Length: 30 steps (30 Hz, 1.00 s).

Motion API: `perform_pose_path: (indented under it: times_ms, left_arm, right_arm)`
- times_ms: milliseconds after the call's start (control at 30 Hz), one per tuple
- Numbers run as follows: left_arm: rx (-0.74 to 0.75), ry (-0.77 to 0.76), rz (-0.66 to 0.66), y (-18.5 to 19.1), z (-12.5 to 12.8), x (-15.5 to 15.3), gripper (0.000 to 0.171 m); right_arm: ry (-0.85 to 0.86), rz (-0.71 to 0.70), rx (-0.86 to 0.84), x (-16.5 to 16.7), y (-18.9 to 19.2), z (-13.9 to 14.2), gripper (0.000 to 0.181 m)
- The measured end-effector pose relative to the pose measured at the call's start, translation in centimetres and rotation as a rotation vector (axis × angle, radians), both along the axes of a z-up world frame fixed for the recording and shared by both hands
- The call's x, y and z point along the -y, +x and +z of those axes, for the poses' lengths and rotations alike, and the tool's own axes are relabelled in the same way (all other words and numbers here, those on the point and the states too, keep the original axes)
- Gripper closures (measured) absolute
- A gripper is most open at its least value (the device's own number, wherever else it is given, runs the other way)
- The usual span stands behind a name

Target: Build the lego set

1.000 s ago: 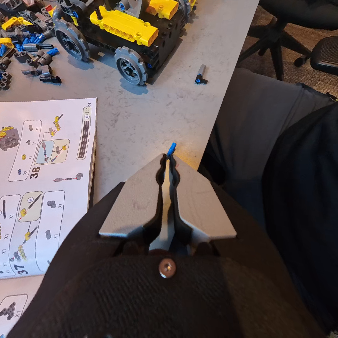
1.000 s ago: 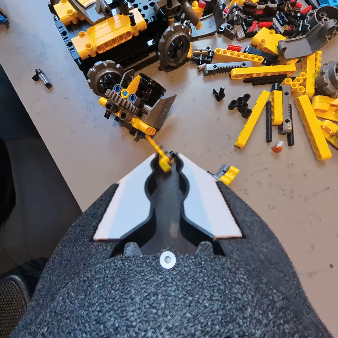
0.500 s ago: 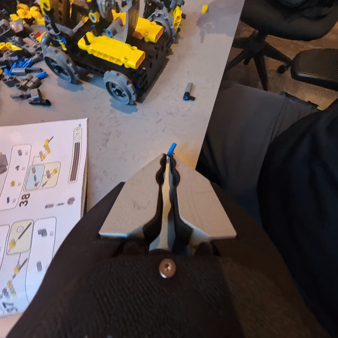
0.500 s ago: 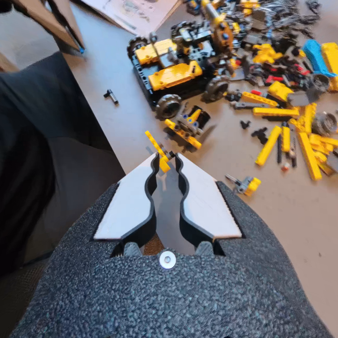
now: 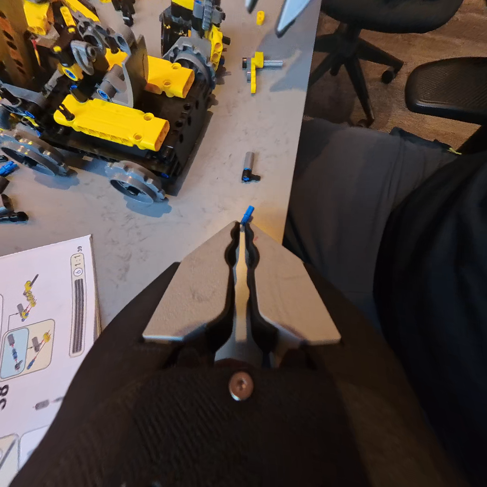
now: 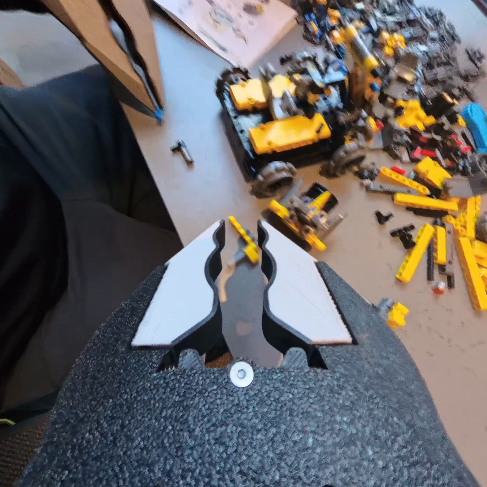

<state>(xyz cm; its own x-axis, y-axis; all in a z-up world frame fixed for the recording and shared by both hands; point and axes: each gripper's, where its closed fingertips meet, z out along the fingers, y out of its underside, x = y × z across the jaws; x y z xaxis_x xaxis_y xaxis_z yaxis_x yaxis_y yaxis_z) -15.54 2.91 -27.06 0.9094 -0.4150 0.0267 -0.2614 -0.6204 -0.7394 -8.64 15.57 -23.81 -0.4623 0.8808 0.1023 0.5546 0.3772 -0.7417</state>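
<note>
The left tool [image 5: 243, 224] pinches a small blue pin [image 5: 247, 214] by its end, close to the counter's [image 5: 237, 126] near edge, bare surface ahead. The right tool [image 6: 241, 224] stands open around a yellow-and-grey axle piece [image 6: 246, 243], beside the yellow toy vehicle [image 6: 284, 134].

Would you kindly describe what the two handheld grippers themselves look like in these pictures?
Both share one design. The left gripper has two flat, pale grey, wedge-shaped fingers with black wavy inner edges, set in a smooth, finely ribbed black housing with a silver screw at its centre. The right gripper has whiter fingers in a rough, speckled dark grey housing. No cables or sleeves show.
</note>
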Motion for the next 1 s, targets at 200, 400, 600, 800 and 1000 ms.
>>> perform_pose_path:
  times_ms: [200,400,600,800,1000]
  left_arm:
    - [0.005,-0.029,0.004,0.9,-0.5,-0.3,0.169]
    - [0.007,-0.032,-0.022,0.6,-0.5,-0.1,0.169]
    - [-0.034,-0.007,0.027,0.0,-0.5,0.4,0.169]
    - [-0.101,0.067,0.093,-0.3,-0.4,0.5,0.169]
    - [-0.048,0.045,0.068,0.0,-0.4,0.7,0.169]
  right_arm:
    - [-0.056,0.108,0.009,7.6,-2.5,-1.9,0.158]
    - [-0.021,0.105,0.014,8.5,-3.9,-3.1,0.155]
    - [-0.035,0.099,-0.022,8.8,-3.7,-2.6,0.155]
    - [-0.019,0.081,-0.038,7.2,-3.3,-2.3,0.159]
    - [-0.128,0.099,-0.006,7.6,-3.2,-1.6,0.165]
